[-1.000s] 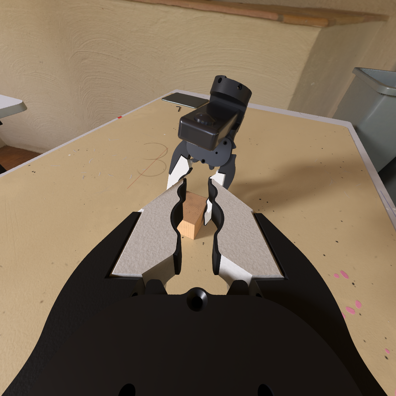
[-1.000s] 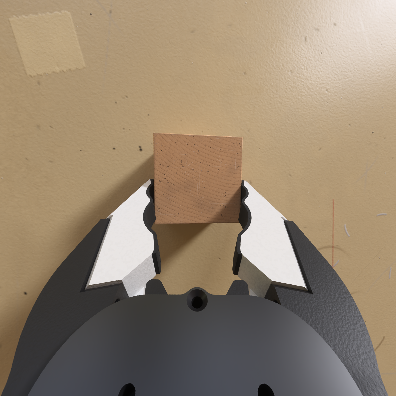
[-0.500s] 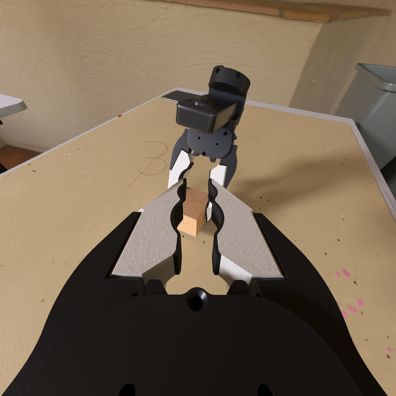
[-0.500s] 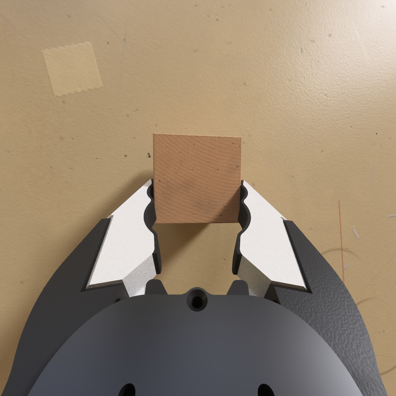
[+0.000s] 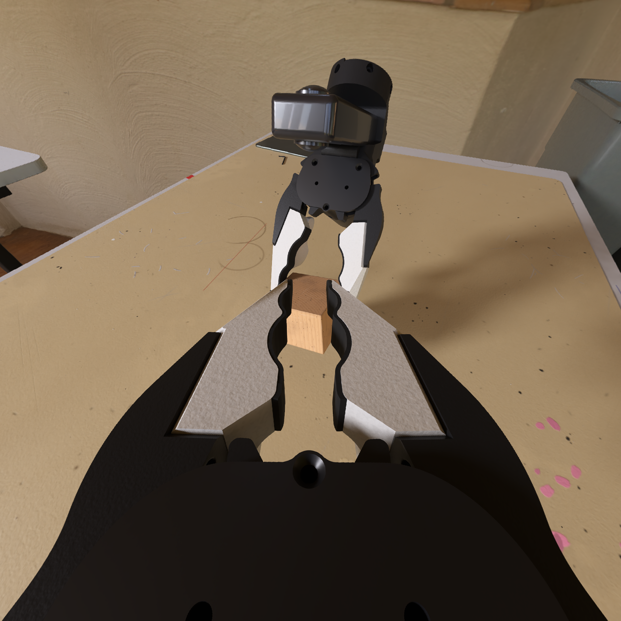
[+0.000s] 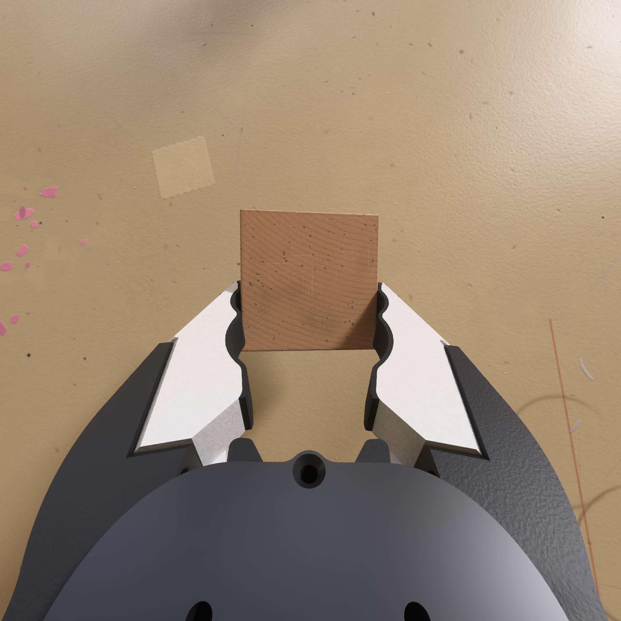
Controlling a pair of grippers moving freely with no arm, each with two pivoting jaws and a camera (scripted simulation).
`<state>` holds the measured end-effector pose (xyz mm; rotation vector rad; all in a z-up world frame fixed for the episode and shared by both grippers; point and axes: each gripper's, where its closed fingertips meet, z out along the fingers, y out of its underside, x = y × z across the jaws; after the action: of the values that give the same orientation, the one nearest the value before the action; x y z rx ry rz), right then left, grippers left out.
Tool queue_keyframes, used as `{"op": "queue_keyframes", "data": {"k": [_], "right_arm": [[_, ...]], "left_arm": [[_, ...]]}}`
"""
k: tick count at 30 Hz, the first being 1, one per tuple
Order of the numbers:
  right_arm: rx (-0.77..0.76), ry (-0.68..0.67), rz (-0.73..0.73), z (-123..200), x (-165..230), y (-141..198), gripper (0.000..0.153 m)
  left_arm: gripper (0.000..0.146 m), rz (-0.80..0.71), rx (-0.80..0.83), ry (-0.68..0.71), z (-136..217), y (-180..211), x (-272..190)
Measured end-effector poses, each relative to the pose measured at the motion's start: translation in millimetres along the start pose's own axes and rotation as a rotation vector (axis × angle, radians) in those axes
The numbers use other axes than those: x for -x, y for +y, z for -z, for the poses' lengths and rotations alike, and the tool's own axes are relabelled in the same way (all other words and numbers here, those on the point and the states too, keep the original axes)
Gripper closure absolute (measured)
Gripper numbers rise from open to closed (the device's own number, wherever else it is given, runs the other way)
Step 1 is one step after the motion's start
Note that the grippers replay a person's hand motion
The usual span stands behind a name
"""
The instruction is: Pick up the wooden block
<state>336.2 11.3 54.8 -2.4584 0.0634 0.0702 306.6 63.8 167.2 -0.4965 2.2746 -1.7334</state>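
The wooden block (image 6: 309,279), a light brown cube, is clamped between the two fingers of my right gripper (image 6: 309,289), which points straight down at the tan table (image 6: 470,134). The block hangs above the table top. In the left wrist view the block (image 5: 307,322) shows beyond my left gripper (image 5: 309,284), with the right gripper (image 5: 316,285) coming down on it from above. The left gripper's fingers stand a narrow gap apart, hold nothing, and hide the block's sides.
A grey bin (image 5: 591,134) stands past the table's right edge. A thin grey plate (image 5: 272,146) lies at the far edge. A tape patch (image 6: 183,166) and pink paint spots (image 6: 23,215) mark the table. A plaster wall (image 5: 168,84) rises behind.
My right gripper has risen with the block held in it, and the table has dropped away below. My left gripper has kept its place and its gap.
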Motion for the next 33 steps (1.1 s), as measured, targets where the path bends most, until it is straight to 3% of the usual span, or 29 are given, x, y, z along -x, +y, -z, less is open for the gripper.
{"op": "queue_keyframes", "data": {"k": [8, 17, 33], "right_arm": [[-0.003, -0.035, -0.010, 2, 5, 0, 0.075], [0.103, -0.060, 0.007, -5, 11, 17, 0.075], [-0.018, -0.111, -0.027, 6, 16, -1, 0.075]], "left_arm": [[0.126, 0.002, 0.001, -0.003, 1, 0, 1], [0.126, -0.005, 0.012, 0.000, -1, 2, 0], [0.126, -0.018, 0.023, -0.003, -2, 4, -1]]}}
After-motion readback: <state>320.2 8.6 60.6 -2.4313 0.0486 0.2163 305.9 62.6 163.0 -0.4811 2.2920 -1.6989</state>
